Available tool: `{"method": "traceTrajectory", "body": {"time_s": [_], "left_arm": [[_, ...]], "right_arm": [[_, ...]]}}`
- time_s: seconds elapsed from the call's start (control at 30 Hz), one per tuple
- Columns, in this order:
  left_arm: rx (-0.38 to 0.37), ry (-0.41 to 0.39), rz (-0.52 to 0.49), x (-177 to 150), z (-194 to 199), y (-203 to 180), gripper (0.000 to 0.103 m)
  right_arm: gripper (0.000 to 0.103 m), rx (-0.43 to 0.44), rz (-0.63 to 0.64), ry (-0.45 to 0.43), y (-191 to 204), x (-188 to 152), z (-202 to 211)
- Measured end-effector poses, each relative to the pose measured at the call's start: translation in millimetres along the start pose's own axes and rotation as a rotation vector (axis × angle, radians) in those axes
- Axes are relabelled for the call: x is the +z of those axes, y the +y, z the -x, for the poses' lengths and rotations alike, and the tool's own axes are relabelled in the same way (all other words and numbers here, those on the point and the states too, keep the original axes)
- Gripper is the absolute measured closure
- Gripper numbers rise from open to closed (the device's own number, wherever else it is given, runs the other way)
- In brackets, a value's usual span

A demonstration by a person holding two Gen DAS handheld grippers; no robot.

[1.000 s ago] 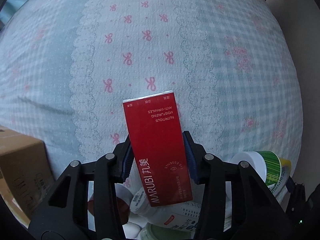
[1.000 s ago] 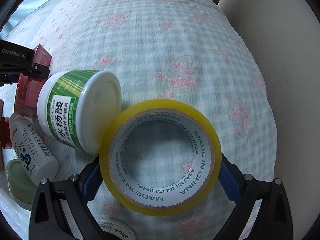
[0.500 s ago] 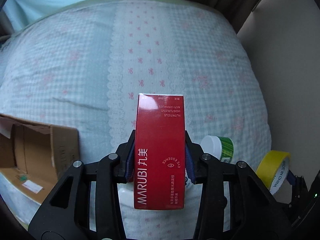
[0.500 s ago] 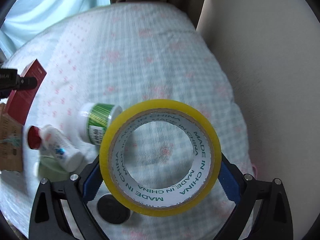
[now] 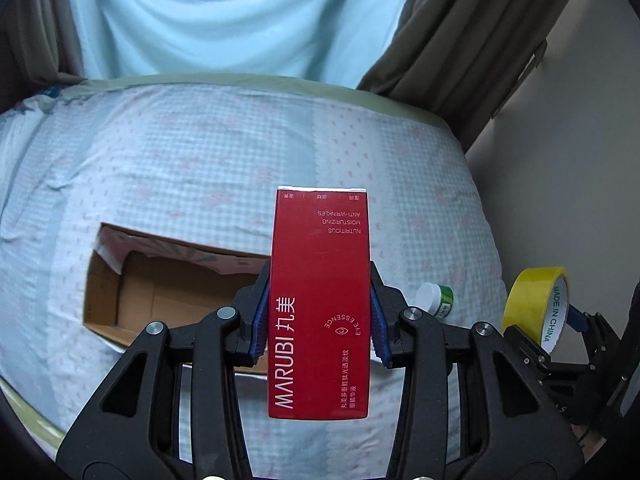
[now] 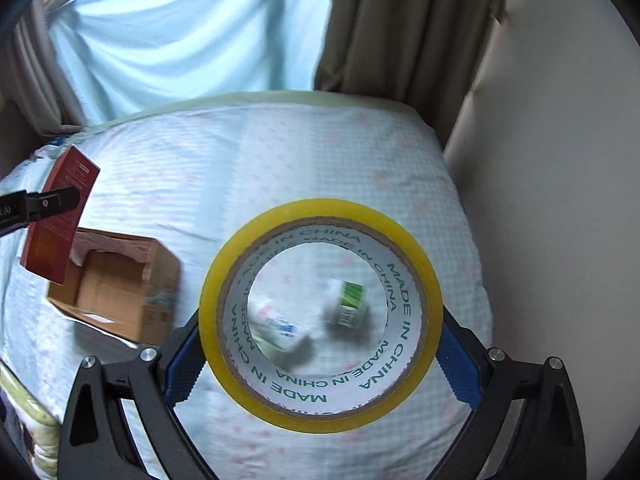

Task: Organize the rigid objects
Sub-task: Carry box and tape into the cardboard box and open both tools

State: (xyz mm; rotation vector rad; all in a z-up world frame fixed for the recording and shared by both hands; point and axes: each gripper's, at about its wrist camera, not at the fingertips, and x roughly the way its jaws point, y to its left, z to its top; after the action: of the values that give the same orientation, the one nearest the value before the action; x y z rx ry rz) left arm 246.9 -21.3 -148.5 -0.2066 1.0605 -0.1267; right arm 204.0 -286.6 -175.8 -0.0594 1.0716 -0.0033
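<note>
My left gripper (image 5: pixel 318 320) is shut on a red MARUBI carton (image 5: pixel 320 280), held high above the bed, to the right of an open cardboard box (image 5: pixel 168 292). My right gripper (image 6: pixel 320 344) is shut on a yellow tape roll (image 6: pixel 320 420), also held high. The roll shows at the right in the left wrist view (image 5: pixel 536 304); the carton shows at the left in the right wrist view (image 6: pixel 60 216), over the box (image 6: pixel 116 296). Through the roll's hole I see a green-labelled jar (image 6: pixel 346 302) and a white bottle (image 6: pixel 280 324) lying on the bed.
The bed (image 5: pixel 180 168) has a pale blue checked cover. A light blue curtain (image 5: pixel 240 16) and a brown curtain (image 5: pixel 472 32) hang behind it. A beige wall (image 6: pixel 552 160) runs along the right side. The jar (image 5: pixel 434 298) lies right of the carton.
Both grippers have risen well above the bed with their loads. The items on the bed look much smaller, and the cardboard box and curtains have come into view.
</note>
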Motion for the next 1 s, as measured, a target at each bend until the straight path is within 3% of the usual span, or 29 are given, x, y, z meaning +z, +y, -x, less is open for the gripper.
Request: {"method": "traceTrajectory", "body": {"time_s": [0.23, 0.5, 0.63, 0.77, 1.0], "left_arm": [[0.036, -0.001, -0.013, 2.3, 25.5, 106.0, 0.066], [0.056, 0.094, -0.088, 1.7, -5.5, 208.3, 0.066], [0.058, 0.148, -0.124, -1.5, -36.8, 235.8, 0.066], [0.046, 0.210, -0.152, -7.2, -76.2, 249.5, 0.066], [0.027, 0.335, -0.181, -21.9, -157.6, 252.6, 0.066]], "right_arm": [[0.005, 0.074, 0.052, -0.015, 116.7, 16.6, 15.6], [0.005, 0.123, 0.007, 0.050, 228.8, 21.5, -13.1], [0.005, 0.129, 0.009, 0.114, 265.4, 16.8, -45.0], [0.005, 0.107, 0.097, 0.186, 298.1, 10.8, -89.7], [0.005, 0.111, 0.192, 0.286, 322.0, -5.7, -171.1]]}}
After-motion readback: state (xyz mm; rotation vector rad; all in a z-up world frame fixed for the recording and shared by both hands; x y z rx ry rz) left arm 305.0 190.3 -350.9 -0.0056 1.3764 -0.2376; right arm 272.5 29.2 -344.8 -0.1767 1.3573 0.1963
